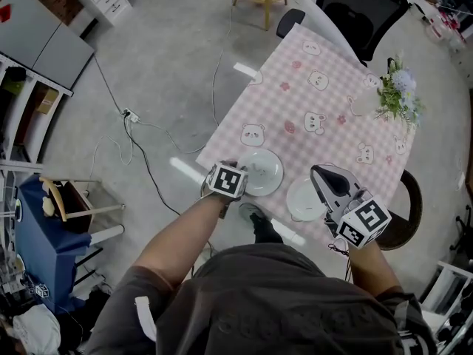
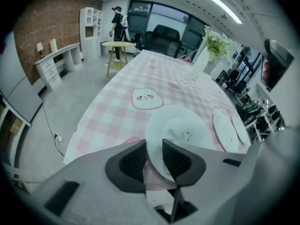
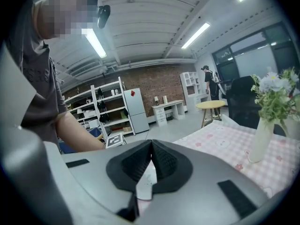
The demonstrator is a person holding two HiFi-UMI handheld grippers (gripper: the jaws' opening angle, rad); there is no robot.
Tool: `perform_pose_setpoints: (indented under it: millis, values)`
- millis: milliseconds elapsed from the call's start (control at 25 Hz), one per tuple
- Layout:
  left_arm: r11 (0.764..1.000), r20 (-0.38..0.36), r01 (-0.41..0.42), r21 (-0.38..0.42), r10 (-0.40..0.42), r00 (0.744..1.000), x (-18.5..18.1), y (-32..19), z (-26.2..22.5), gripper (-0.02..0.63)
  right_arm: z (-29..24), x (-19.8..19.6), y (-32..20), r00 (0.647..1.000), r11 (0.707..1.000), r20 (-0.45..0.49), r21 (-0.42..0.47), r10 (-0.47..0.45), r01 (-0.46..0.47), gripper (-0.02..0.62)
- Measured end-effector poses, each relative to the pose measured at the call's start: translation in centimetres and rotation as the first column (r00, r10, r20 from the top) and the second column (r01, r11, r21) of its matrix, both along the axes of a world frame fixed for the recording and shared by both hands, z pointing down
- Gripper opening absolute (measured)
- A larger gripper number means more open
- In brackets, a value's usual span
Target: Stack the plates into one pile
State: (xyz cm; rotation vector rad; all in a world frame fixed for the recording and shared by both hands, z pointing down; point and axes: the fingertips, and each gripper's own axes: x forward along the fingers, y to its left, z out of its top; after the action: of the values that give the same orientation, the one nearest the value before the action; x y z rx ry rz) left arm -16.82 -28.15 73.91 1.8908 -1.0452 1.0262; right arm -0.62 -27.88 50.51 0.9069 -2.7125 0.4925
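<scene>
**Fig.** Plate stacking with two grippers, pick-up stage.

**L side.** The L gripper [image 2: 153, 146] tilts steeply down at the near edge of the worktop [image 1: 336, 113]. Its fingers [image 2: 133, 161] are narrowed onto the near rim of the L plate [image 1: 260, 170], w/ one pad on each side of the rim. The rim grip is prob. chosen because a flat plate gives no other purchase. The plate also lies close to the worktop's edge, where a finger can reach around the rim.

**R side.** The R gripper [image 3: 151, 144] lies almost level over the R plate [image 1: 303, 200]. That plate rests just beside the L plate, w/ a narrow gap between them. The R fingertips meet. A white sliver shows in the wedge below them, prob. this plate, but whether it is pinched or only seen through the gap can't be told.

**Progress (judged).** No pile yet, since both plates are flat on the cloth [image 1: 295, 87].

**Lettering.** None legible and no brand visible.
- The marker cubes [image 1: 226, 180] carry black-and-white square patterns.
- The cloth is pink check w/ bear faces and small flowers.
- The well of the L plate shows faint grey marks, not readable.
</scene>
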Motion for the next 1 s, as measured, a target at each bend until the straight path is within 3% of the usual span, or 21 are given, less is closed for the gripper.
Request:
perform_pose_setpoints:
  millis: [120,200,360,480,600,760,1000]
  values:
    - [0.995,-0.107,0.076,-0.068,-0.083,0.991,0.0,0.1,-0.1,0.083,0.1,0.2,0.1,1.000,1.000,-0.001,-0.002,0.006,-0.006,-0.006]
    - [0.985,-0.195,0.135,-0.107,-0.154,0.969,-0.3,0.1,-0.6,0.062,-0.1,0.4,0.1,1.000,1.000,-0.001,-0.002,0.012,-0.012,-0.006]
    - [0.963,-0.369,0.200,-0.178,-0.254,0.894,-0.2,0.1,-2.5,0.035,-0.4,1.0,0.0,1.000,1.000,0.002,-0.002,0.026,-0.026,-0.006]
    - [0.955,-0.493,0.208,-0.214,-0.289,0.821,0.2,0.1,-4.2,0.021,-0.5,1.2,-0.3,0.999,0.999,0.007,-0.002,0.034,-0.034,-0.006]
    - [0.949,-0.571,0.215,-0.233,-0.312,0.759,0.4,0.5,-5.6,0.015,-0.6,1.0,-0.3,0.999,0.999,0.010,0.001,0.036,-0.036,-0.006]
    - [0.950,-0.628,0.214,-0.226,-0.310,0.714,0.7,0.5,-7.2,0.014,-0.8,1.0,-0.4,0.999,0.999,0.013,0.008,0.040,-0.040,-0.006]
    - [0.964,-0.738,0.178,-0.197,-0.265,0.621,3.2,-0.5,-11.0,0.014,-1.0,2.1,-0.8,0.998,0.998,0.013,0.021,0.057,-0.057,-0.006]
